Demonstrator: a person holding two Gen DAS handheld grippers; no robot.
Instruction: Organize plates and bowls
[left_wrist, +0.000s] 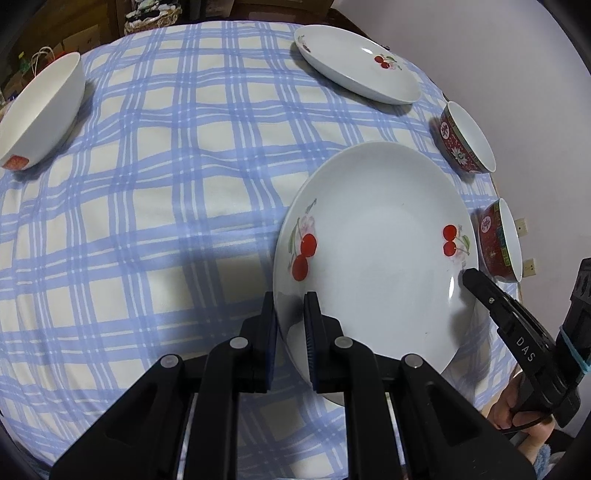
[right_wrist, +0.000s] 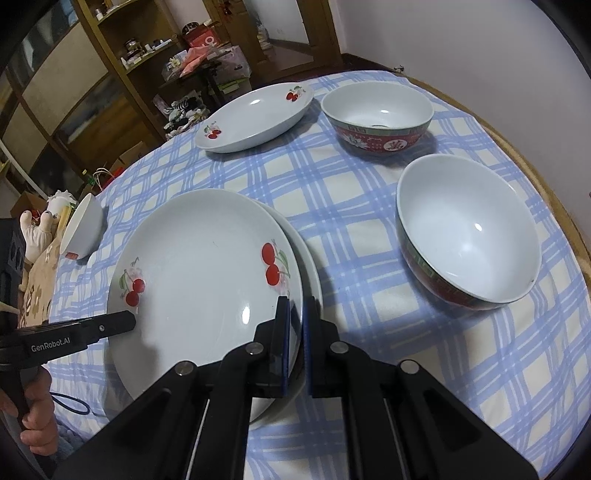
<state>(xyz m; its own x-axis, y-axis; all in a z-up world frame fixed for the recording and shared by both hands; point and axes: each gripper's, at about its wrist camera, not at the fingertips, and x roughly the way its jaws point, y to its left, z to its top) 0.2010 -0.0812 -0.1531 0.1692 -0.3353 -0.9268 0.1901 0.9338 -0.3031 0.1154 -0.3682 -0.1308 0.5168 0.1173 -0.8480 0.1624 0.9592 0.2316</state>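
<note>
A white cherry-print plate (left_wrist: 373, 236) (right_wrist: 199, 266) sits on top of a second plate whose rim (right_wrist: 308, 258) shows at its right. My left gripper (left_wrist: 290, 306) is shut on the top plate's near-left rim. My right gripper (right_wrist: 295, 310) is shut on its rim on the opposite side; its finger (left_wrist: 480, 284) shows in the left wrist view. A third cherry plate (left_wrist: 358, 62) (right_wrist: 258, 114) lies at the far side. Two red patterned bowls (right_wrist: 376, 118) (right_wrist: 465, 232) stand to the right. A white bowl (left_wrist: 40, 110) (right_wrist: 83, 229) stands at the far left.
The round table has a blue-and-cream check cloth (left_wrist: 166, 166) and a wooden rim (right_wrist: 546, 188) by the white wall. Wooden shelves with clutter (right_wrist: 122, 66) stand beyond the table. The person's hand (right_wrist: 29, 417) holds the left gripper's handle.
</note>
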